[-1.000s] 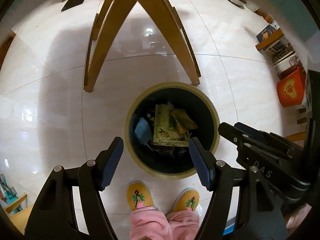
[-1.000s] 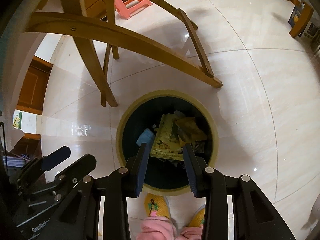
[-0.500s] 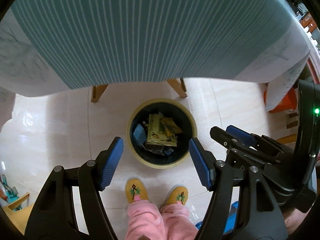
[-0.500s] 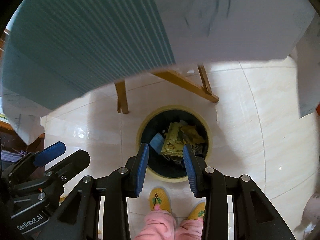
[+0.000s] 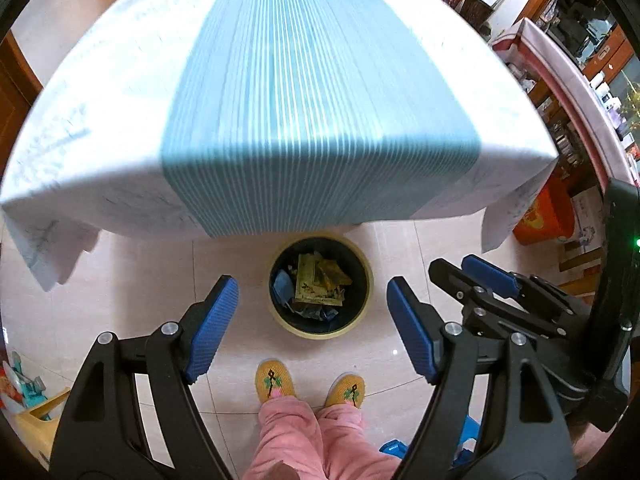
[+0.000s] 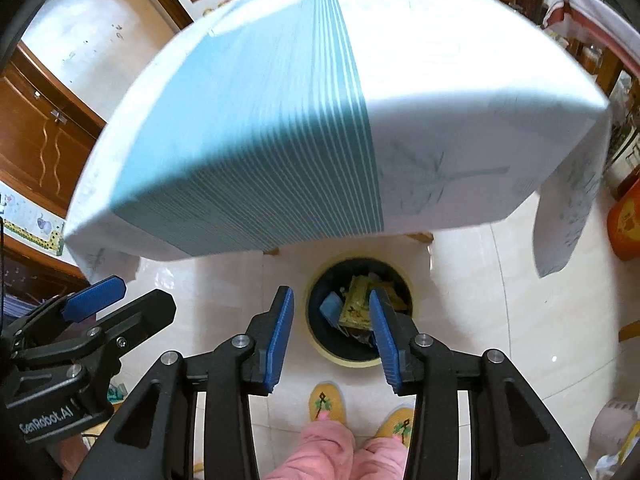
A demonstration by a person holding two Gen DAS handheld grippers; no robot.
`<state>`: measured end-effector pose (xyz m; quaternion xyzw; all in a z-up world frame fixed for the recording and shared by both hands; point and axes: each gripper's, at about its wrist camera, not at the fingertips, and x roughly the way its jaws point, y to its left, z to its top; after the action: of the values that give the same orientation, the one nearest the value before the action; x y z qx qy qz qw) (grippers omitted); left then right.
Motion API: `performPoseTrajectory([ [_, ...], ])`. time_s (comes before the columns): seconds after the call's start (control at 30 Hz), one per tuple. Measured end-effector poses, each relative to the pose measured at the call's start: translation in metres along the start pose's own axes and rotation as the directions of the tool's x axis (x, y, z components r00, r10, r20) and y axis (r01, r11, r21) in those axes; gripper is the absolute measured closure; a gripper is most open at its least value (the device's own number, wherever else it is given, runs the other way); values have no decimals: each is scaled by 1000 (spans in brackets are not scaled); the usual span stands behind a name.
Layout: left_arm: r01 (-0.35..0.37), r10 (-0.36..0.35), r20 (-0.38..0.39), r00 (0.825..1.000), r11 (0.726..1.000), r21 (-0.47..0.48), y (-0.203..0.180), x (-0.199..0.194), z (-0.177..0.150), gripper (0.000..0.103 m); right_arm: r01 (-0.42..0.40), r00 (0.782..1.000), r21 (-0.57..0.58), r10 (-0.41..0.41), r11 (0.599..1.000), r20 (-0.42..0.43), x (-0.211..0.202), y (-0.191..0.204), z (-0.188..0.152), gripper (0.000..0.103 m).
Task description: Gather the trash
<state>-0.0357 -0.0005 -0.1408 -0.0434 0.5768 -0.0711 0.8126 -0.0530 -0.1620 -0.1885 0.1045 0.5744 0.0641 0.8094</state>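
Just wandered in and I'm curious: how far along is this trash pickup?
Done: the trash bin on the floor already holds wrappers. In hand: nothing; the left gripper and right gripper are both open and empty. Left: hard to say, since the blurred tablecloth shows no obvious trash here.

striped tablecloth (image 5: 312, 92) over table, yellow slippers (image 5: 275, 381) on tiled floor (image 5: 132, 280)
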Motion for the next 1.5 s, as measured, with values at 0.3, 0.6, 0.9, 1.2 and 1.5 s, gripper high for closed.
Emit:
performPoseTrajectory([
  [0.3,-8,8,34,999,1000,-2,8,-76,33,29,3,999,-4,-3,1000,37,-81,28,28,60],
  [0.6,-48,44,106,993,998,33,12,-141,68,29,16,994,-30,-13,999,106,-144,51,52,60],
  [0.9,-61,49,237,970,997,41,9,-190,89,29,23,976,-63,-9,998,216,-203,81,75,60],
  [1.2,-82,75,356,931,997,5,9,-230,96,29,33,935,-70,-6,997,354,-249,113,89,60],
  [1.5,-112,106,373,922,994,-5,5,-239,95,29,42,926,-71,-12,997,378,-255,121,95,60],
])
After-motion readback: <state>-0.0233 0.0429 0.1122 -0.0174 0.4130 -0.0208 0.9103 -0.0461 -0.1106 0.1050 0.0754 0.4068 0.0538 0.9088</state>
